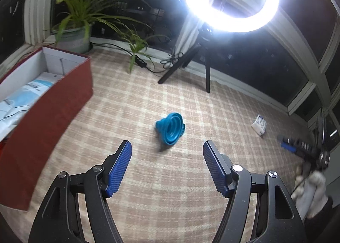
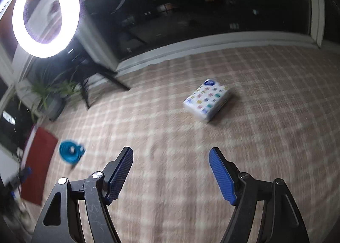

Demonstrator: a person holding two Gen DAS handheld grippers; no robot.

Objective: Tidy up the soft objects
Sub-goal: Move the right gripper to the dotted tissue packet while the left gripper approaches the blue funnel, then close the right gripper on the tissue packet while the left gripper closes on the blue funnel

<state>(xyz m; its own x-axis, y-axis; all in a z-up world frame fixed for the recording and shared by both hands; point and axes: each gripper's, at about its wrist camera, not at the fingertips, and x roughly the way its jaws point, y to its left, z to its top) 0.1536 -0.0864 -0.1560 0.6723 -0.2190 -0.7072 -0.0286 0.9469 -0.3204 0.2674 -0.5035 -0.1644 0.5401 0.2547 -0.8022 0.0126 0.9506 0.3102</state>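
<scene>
Box (image 1: 53,98) at 9 o'clock of left tool (image 1: 167,149), red-sided, packets inside, partly cut off. Left tool released, empty; blue funnel (image 1: 170,128) lies on its side on the checked cloth (image 1: 148,98), 12 o'clock, near. Right tool (image 2: 171,156) released, empty; tissue pack (image 2: 207,101) at 1 o'clock, farther off, long axis toward 1. Right view motion-blurred; print unreadable.
</scene>
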